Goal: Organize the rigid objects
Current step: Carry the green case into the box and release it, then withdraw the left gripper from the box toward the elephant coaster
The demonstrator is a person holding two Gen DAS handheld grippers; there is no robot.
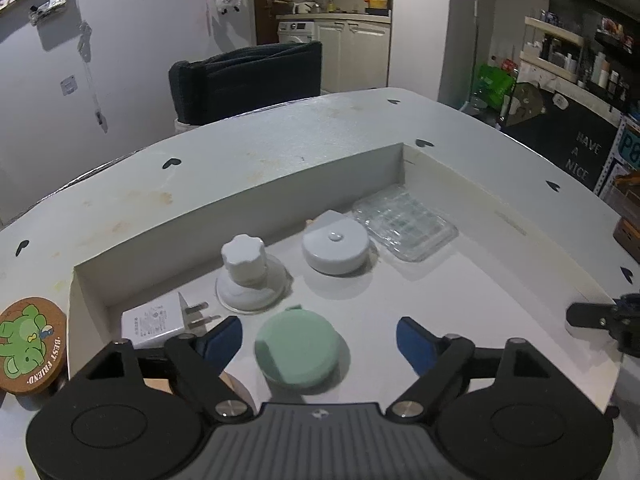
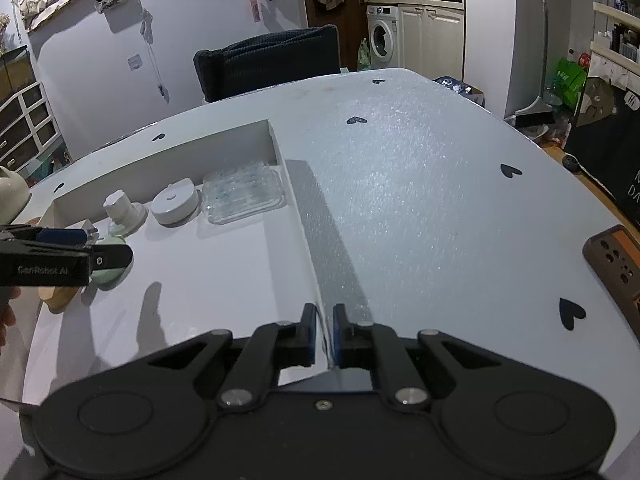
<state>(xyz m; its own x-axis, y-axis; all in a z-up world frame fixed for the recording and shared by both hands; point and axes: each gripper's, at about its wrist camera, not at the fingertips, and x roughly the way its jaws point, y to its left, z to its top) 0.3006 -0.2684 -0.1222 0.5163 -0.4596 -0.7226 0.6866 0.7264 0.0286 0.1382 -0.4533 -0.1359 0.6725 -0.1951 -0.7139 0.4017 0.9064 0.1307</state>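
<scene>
The left gripper (image 1: 320, 340) stands wide open inside a shallow white box (image 1: 280, 184) on a pale bench (image 1: 280, 136) dotted with black hearts. A mint-green round case (image 1: 298, 350) lies on the box floor between its blue fingertips (image 1: 224, 336), clear of both. The right gripper (image 2: 323, 330) is pinched tight on the box's thin right wall (image 2: 304, 240) at the near corner, one blue pad on each side.

Just left of the green case lies a white plug adapter (image 1: 154, 320), its prongs pointing right. Behind them stands a white knob on a clear suction base (image 1: 248, 276); to its right sits a round white puck (image 1: 335, 248), and beside that a clear plastic tray (image 1: 406, 226) toward the box's far right corner.

Outside the box, a round cork coaster (image 1: 28, 344) printed with a green cartoon animal and the words "BEST FRIEND" rests at the bench's left edge. A brown block with holes (image 2: 618, 268) sits at the right edge.

Beyond the bench, a dark chair back (image 1: 248, 80) faces a white wall, and a washing machine (image 2: 382, 38) stands in the kitchen behind.
</scene>
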